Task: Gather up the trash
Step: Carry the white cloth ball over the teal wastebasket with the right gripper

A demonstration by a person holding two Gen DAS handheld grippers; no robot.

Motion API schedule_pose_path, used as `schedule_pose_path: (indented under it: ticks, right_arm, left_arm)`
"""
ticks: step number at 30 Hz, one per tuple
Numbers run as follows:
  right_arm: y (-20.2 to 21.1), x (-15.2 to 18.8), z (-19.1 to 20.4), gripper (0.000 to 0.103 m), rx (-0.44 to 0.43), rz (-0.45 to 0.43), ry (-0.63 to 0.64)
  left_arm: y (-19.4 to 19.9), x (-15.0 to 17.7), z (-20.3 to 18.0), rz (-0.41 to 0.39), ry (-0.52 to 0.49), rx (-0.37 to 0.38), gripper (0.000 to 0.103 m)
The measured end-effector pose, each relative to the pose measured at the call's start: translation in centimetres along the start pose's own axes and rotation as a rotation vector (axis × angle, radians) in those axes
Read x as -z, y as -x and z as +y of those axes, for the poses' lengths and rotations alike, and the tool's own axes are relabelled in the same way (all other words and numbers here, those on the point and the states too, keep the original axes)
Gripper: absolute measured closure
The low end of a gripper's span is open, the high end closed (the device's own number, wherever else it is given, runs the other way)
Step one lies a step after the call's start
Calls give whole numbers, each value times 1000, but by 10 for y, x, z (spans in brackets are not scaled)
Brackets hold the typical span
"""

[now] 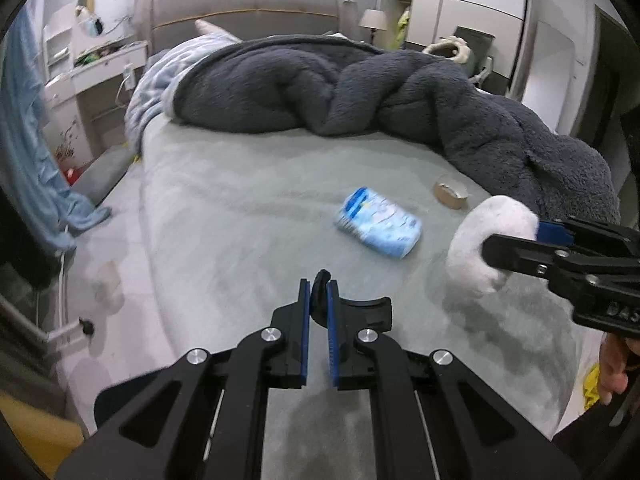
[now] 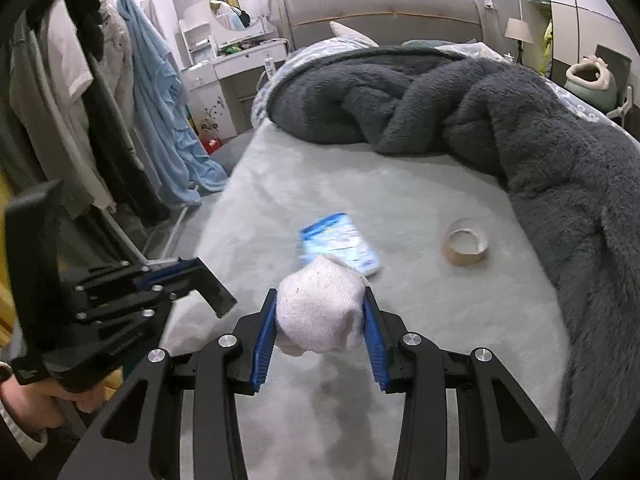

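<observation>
White knitted fabric, a balled-up sock [image 2: 320,316], is sitting clamped between the right gripper [image 2: 320,322] jaws above the grey bed [image 2: 320,184], seemingly lifted for carrying off. Beyond it, a blue packet [image 1: 378,222] and tape roll [image 1: 450,192] are lying apart on the sheet. The left gripper [image 1: 318,312] is pinching a black curved piece [image 1: 352,308], perhaps a bin or bag rim held ready.

Both wrist views low over bed [image 1: 248,184], facing headboard [image 2: 384,8].

Grey-green bed [image 2: 320,184]; blue packet [image 2: 340,246], tape roll [image 2: 465,247], dark fleece blanket [image 2: 480,112]
</observation>
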State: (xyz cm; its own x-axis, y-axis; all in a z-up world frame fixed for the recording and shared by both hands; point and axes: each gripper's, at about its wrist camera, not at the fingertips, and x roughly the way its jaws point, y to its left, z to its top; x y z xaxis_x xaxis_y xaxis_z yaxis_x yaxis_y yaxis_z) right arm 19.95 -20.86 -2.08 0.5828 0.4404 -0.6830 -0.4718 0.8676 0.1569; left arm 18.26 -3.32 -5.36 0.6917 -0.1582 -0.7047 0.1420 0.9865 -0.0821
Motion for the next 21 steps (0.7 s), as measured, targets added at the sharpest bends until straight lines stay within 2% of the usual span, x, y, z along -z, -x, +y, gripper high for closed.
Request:
schedule_pose_path:
  ticks: [9, 21]
  right_arm:
    - [14, 9, 55, 62, -39, -10, 31]
    - [-5, 3, 118, 62, -108, -16, 82]
  left_arm:
    - [18, 32, 54, 63, 127, -84, 94]
    - [22, 77, 123, 182, 242, -147, 94]
